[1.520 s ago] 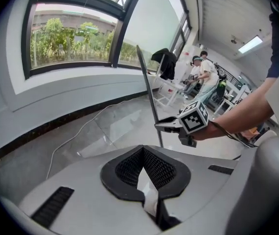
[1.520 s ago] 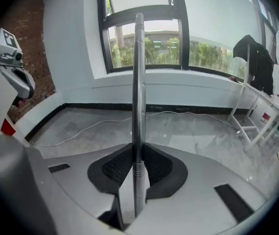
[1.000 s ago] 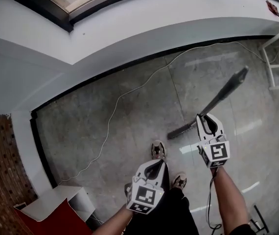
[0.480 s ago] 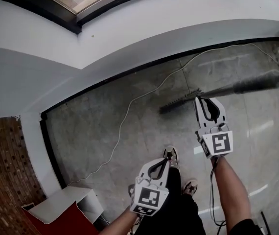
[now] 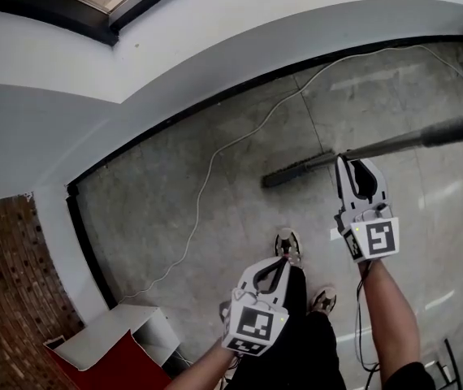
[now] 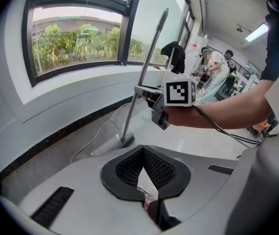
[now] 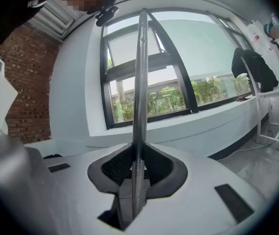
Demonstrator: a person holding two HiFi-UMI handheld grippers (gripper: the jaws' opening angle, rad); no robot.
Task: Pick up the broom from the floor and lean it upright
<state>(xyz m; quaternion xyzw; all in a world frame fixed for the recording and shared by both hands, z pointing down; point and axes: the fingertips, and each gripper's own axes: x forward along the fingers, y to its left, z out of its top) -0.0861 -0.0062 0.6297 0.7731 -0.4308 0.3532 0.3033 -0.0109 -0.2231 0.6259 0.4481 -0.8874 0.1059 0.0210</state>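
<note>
Head view: the right gripper (image 5: 352,162) clamps the broom (image 5: 298,170) by its handle at centre right, bristle head at centre. The left gripper (image 5: 283,264) is closed and empty at lower centre.

Left gripper view: the handle tilts toward the upper right, reversed from 1.5 s ago.

Right gripper view: the handle stands upright between the jaws.

This is likely the carrying stage. Next, set the bristles down and rest the handle against the wall (image 5: 215,47).

A big window (image 6: 88,21) shows green trees (image 6: 56,45). The grey floor (image 5: 150,218) meets a white wall (image 5: 215,47) and a brick wall (image 5: 4,291).
</note>
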